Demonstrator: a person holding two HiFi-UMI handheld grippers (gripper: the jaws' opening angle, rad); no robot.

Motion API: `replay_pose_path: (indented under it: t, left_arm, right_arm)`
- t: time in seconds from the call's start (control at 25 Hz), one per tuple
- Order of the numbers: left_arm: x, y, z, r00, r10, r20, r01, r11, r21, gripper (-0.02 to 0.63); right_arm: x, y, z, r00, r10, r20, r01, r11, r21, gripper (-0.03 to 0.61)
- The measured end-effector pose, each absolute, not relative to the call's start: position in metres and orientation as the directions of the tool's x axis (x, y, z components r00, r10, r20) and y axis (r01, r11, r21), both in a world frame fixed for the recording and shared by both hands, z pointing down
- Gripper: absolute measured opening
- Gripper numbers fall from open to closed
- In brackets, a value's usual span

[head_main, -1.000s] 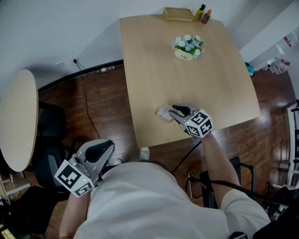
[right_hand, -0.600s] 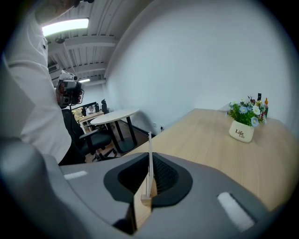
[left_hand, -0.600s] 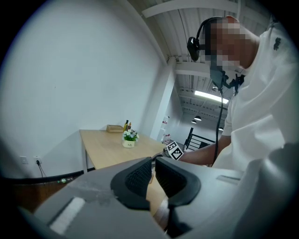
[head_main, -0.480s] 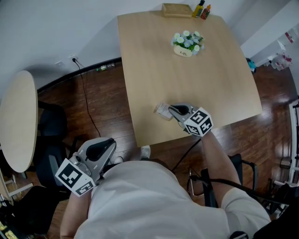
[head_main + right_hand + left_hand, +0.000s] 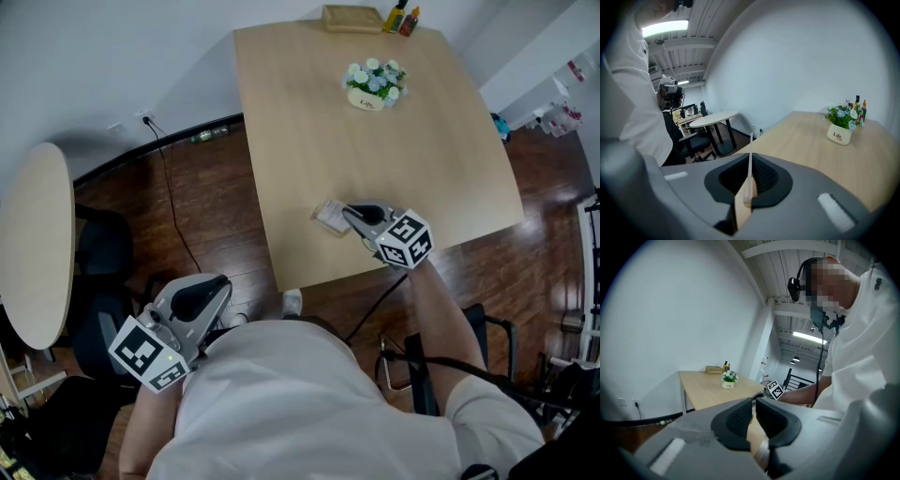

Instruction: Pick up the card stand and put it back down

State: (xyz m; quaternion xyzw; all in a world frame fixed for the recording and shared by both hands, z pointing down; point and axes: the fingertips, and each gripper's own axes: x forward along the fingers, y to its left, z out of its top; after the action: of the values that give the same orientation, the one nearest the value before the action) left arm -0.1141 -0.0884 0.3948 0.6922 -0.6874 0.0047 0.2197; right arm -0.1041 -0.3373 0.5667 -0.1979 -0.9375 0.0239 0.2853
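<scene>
The card stand is a thin clear plate on a small wooden base, near the front left corner of the light wooden table. My right gripper is shut on it. In the right gripper view the card stand shows edge-on, upright, pinched between the dark pads of the right gripper. My left gripper hangs low off the table beside the person's body. In its own view the left gripper has its jaws together with nothing between them.
A white pot of flowers stands at the far middle of the table. A wooden box and two small bottles sit at the far edge. A round table and a black chair stand on the left.
The right gripper's jaws have closed on the card stand. The gripper and stand have shifted slightly right. The left gripper has stayed put.
</scene>
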Motion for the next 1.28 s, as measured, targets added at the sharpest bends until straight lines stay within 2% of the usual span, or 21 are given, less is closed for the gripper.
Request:
replay_pose_path:
  t: [0.72, 1.28]
  left_arm:
    - [-0.127, -0.034, 0.387, 0.113, -0.962, 0.250, -0.953, -0.033, 0.302, 0.023]
    - [-0.119, 0.040, 0.386, 0.187, -0.963, 0.196, -0.946, -0.123, 0.301, 0.011]
  right_arm:
    - [-0.093, -0.309, 0.486, -0.827, 0.256, 0.501, 0.290, 0.957, -0.012, 0.020]
    - [-0.050, -0.187, 0.442, -0.856, 0.200, 0.476, 0.231, 0.973, 0.007, 0.020]
